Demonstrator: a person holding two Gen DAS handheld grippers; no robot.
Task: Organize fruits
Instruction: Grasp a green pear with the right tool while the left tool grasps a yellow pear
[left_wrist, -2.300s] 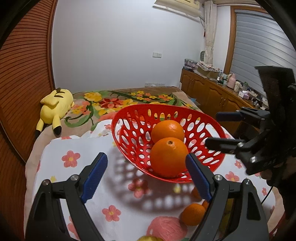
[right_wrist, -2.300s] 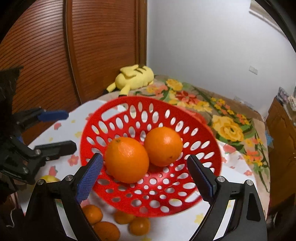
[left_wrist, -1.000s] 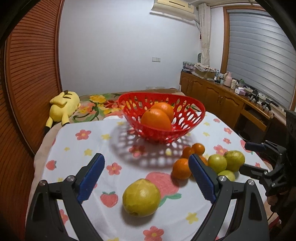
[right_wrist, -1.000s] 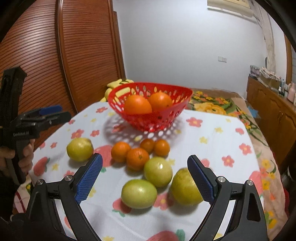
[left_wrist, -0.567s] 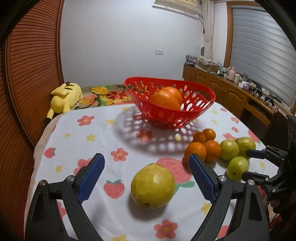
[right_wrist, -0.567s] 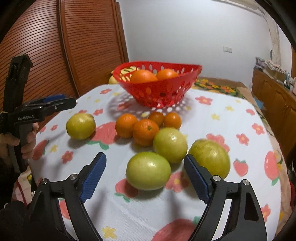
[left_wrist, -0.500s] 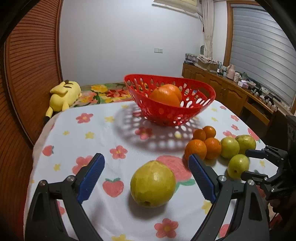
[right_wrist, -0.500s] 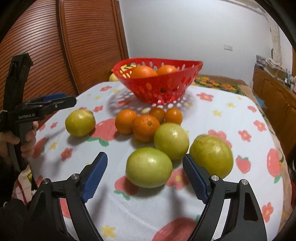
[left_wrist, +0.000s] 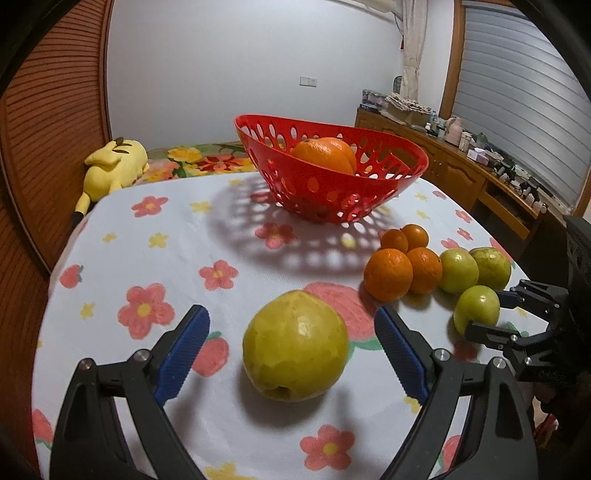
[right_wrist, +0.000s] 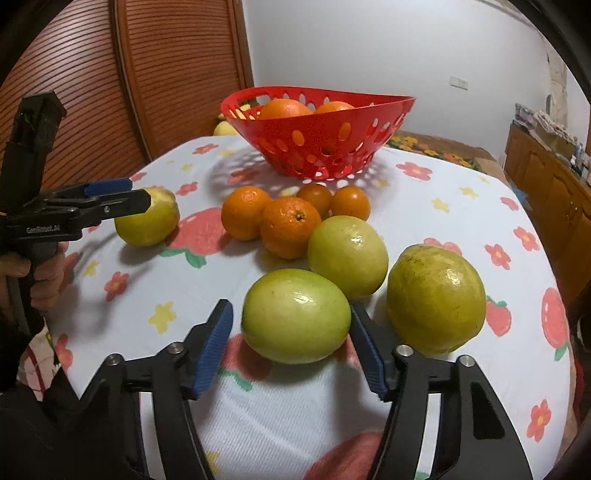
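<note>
A red perforated basket (left_wrist: 332, 181) (right_wrist: 317, 136) holds two oranges (left_wrist: 325, 153) at the far side of the flowered tablecloth. A yellow-green fruit (left_wrist: 295, 356) lies alone between the fingers of my open left gripper (left_wrist: 291, 354), which also shows in the right wrist view (right_wrist: 129, 195). My right gripper (right_wrist: 291, 343) is open with its pads either side of a green fruit (right_wrist: 295, 315). Two more green fruits (right_wrist: 347, 256) (right_wrist: 436, 299) and several small oranges (right_wrist: 291, 225) lie beside it.
A yellow plush toy (left_wrist: 110, 170) lies on the bed beyond the table's far left edge. A wooden sideboard (left_wrist: 461, 173) with clutter runs along the right wall. Slatted wooden doors (right_wrist: 166, 74) stand to the left.
Both grippers have lowered and moved forward. The left now has the yellow-green fruit between its fingers; the right jaws have narrowed around the nearest green fruit.
</note>
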